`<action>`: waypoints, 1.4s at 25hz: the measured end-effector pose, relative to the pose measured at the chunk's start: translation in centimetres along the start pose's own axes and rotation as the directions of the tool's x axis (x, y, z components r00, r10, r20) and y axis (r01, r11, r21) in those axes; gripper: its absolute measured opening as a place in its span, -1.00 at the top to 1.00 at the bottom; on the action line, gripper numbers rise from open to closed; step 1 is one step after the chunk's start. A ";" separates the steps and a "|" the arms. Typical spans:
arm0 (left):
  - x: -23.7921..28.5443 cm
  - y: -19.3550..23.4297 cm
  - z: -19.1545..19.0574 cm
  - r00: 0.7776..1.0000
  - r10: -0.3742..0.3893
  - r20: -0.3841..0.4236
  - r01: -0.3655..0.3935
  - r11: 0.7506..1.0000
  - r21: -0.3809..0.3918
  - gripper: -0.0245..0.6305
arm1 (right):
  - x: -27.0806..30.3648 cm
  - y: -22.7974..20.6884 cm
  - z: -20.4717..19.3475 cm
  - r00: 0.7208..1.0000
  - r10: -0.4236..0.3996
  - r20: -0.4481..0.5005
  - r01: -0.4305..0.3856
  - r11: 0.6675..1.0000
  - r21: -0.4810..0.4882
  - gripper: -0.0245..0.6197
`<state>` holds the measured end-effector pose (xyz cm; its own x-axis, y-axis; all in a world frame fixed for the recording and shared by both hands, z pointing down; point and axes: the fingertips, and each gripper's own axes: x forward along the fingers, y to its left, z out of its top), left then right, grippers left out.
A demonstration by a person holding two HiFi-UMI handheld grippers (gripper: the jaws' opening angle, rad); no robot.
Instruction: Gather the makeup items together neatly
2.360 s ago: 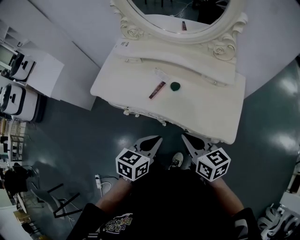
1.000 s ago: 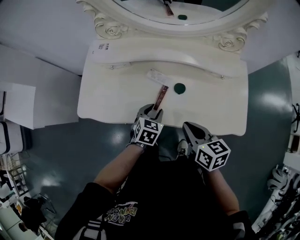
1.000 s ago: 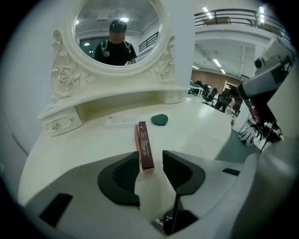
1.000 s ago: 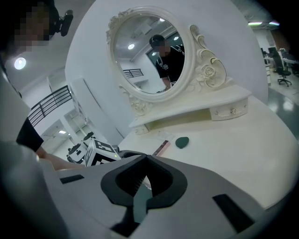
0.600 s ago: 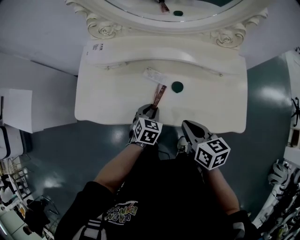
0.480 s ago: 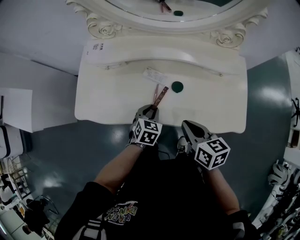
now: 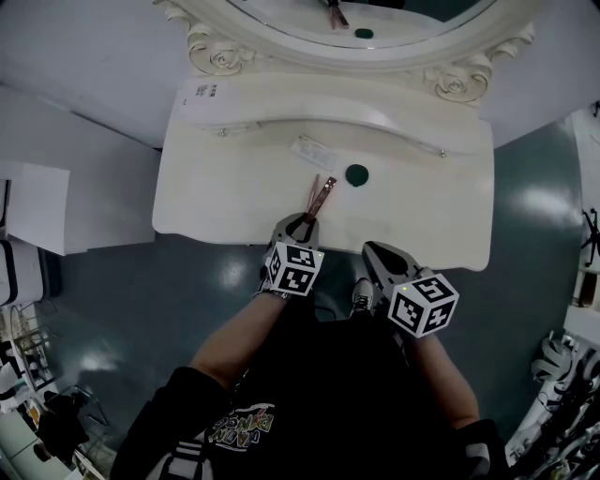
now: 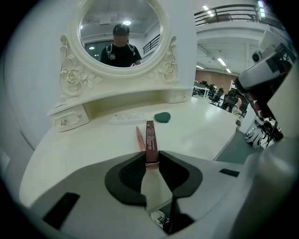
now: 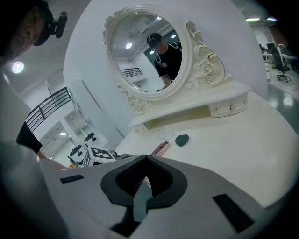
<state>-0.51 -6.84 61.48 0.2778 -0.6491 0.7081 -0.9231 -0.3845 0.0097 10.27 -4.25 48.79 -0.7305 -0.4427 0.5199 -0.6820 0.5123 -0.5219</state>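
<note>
My left gripper (image 7: 302, 223) (image 8: 150, 156) is shut on the near end of a long brown makeup box (image 7: 325, 195) (image 8: 150, 139) at the front of the white dressing table (image 7: 216, 187). Just left of the box, a thin pink stick shape (image 7: 314, 191) (image 8: 140, 138) shows on the table; I cannot tell if it is a separate item. A dark green sponge (image 7: 356, 174) (image 8: 162, 116) (image 9: 182, 139) lies beyond and to the right. A flat white packet (image 7: 312, 152) (image 8: 127, 119) sits behind them. My right gripper (image 7: 380, 255) (image 9: 147, 161) is shut and empty at the table's front edge.
An oval mirror (image 7: 375, 19) in a carved frame stands at the back over a raised shelf with small drawers (image 8: 70, 120). The person's shoe (image 7: 361, 298) shows on the dark floor. A white cabinet (image 7: 37, 206) stands to the left.
The left gripper's jaws closed on the box's near end. The pink stick shape now shows beside the box. The right gripper stayed put.
</note>
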 end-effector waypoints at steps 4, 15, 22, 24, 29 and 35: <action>0.1 -0.2 0.1 1.000 0.007 -0.004 -0.007 1.000 0.016 0.64 | -0.5 0.2 0.0 1.000 -0.003 0.005 0.003 1.000 -0.001 0.84; 0.4 -1.4 -0.6 1.000 0.019 -0.021 -0.018 0.997 0.081 0.61 | -1.7 0.0 -0.4 1.000 -0.013 0.023 0.012 1.000 0.021 0.83; 0.1 -1.4 -0.2 0.999 0.046 -0.003 -0.045 0.997 0.063 0.65 | -2.6 -0.6 -0.9 0.999 -0.029 0.033 0.027 0.999 0.045 0.83; -0.2 -1.5 0.1 0.999 0.046 0.016 -0.046 0.998 0.048 0.66 | -2.7 -0.6 -1.0 0.999 -0.031 0.035 0.029 0.999 0.046 0.84; -1.6 -0.9 1.2 0.996 0.058 0.068 -0.058 0.998 -0.005 0.66 | -2.5 -0.3 -1.1 0.999 -0.024 0.032 0.023 0.999 0.041 0.83; -3.7 2.0 1.7 0.985 0.127 0.114 -0.115 0.988 -0.108 0.67 | -1.2 0.5 -0.9 1.000 -0.006 0.022 0.006 1.000 0.024 0.83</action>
<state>-2.95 -6.33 57.68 0.1871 -0.7632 0.6184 -0.9721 -0.2344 0.0048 10.85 -2.78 48.56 -0.7268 -0.4617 0.5085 -0.6868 0.4922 -0.5348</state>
